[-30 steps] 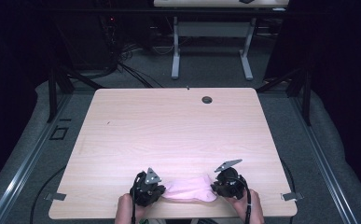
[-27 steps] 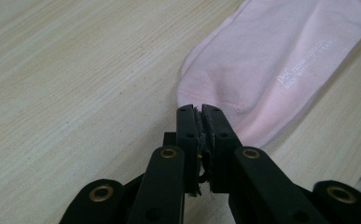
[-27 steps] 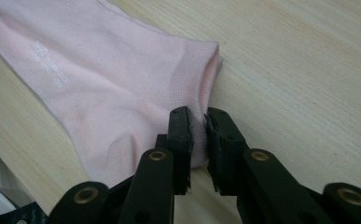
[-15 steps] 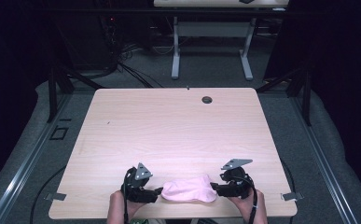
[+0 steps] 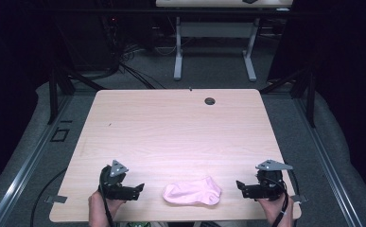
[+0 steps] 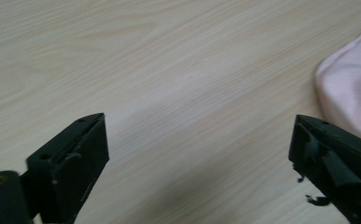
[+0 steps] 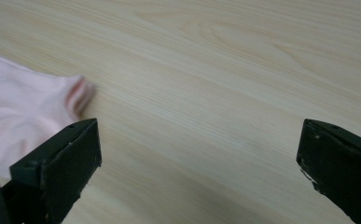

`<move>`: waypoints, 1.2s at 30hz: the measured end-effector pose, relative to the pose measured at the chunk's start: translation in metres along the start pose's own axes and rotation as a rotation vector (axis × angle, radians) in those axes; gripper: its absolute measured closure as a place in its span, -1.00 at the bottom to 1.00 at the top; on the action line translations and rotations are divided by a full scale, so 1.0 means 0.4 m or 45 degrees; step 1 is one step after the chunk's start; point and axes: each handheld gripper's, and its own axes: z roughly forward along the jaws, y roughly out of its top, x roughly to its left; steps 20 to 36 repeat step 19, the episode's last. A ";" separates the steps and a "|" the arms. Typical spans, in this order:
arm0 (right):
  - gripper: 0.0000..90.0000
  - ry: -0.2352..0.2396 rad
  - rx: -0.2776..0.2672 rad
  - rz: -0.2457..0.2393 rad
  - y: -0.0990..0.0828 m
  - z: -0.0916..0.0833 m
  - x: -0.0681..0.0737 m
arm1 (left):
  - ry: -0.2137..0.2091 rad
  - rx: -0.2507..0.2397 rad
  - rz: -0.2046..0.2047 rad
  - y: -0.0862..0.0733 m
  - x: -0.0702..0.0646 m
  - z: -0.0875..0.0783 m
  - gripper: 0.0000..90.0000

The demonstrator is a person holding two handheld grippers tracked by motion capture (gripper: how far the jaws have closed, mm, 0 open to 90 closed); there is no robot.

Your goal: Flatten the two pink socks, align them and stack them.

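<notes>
Both tools are now sitting well apart from the pink sock (image 5: 192,193), where a second ago each was pressed against one end of it; the left tool (image 5: 139,187) is pulling off to the left and the right tool (image 5: 239,184) to the right, and their jaws have just been opening, with nothing between them. The sock is lying folded and slightly bunched on the near part of the table (image 5: 180,127), close to the front edge, roughly midway between the two hands. In the left gripper view the jaws are standing wide over bare wood, with only an edge of the sock (image 6: 353,93) showing off to one side; in the right gripper view the jaws are likewise gaping, and the ribbed end of the sock (image 7: 24,109) is lying beside one jaw without being pinched. I am judging the sock to be light, soft and limp — it will be sagging and folding rather than holding a shape, and it is unlikely to slip once cloth is nipped. The best hold looks to be at either end, where an edge is lifting a little from the wood. The hands are coming in from the bottom edge, holding the tools low and nearly level, tips pointing inward toward each other across the sock — cables trailing back.
</notes>
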 end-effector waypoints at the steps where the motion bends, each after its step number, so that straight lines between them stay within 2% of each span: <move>1: -1.00 -0.016 -0.001 0.017 -0.008 0.005 -0.012 | 0.022 0.001 -0.016 -0.010 0.013 0.002 -0.99; 3: -1.00 -0.056 0.014 0.037 -0.024 0.019 -0.036 | 0.071 0.003 -0.051 -0.033 0.038 0.009 -1.00; 4: -1.00 -0.099 0.025 0.056 -0.041 0.038 -0.058 | 0.098 0.013 -0.084 -0.055 0.062 0.021 -1.00; 5: -1.00 -0.099 0.025 0.056 -0.041 0.038 -0.058 | 0.098 0.013 -0.084 -0.055 0.062 0.021 -1.00; 6: -1.00 -0.107 0.046 0.058 -0.048 0.047 -0.069 | 0.105 0.013 -0.105 -0.065 0.073 0.026 -1.00; 9: -1.00 -0.165 0.091 0.083 -0.070 0.081 -0.099 | 0.127 0.008 -0.136 -0.088 0.092 0.040 -1.00; 11: -1.00 -0.165 0.079 0.096 -0.079 0.091 -0.108 | 0.132 0.014 -0.137 -0.096 0.097 0.048 -1.00; 13: -1.00 -0.183 0.080 0.081 -0.087 0.101 -0.113 | 0.139 -0.027 -0.138 -0.104 0.103 0.051 -1.00; 14: -1.00 -0.183 0.080 0.081 -0.087 0.101 -0.113 | 0.139 -0.027 -0.138 -0.104 0.103 0.051 -1.00; 17: -1.00 -0.190 0.011 0.125 -0.101 0.105 -0.124 | 0.139 -0.071 -0.135 -0.110 0.109 0.055 -1.00; 18: -1.00 -0.190 0.011 0.125 -0.101 0.105 -0.124 | 0.139 -0.071 -0.135 -0.110 0.109 0.055 -1.00; 19: -1.00 -0.189 -0.018 0.119 -0.108 0.104 -0.126 | 0.144 -0.074 -0.137 -0.111 0.111 0.055 -1.00; 36: -1.00 -0.189 -0.018 0.119 -0.108 0.104 -0.126 | 0.144 -0.074 -0.137 -0.111 0.111 0.055 -1.00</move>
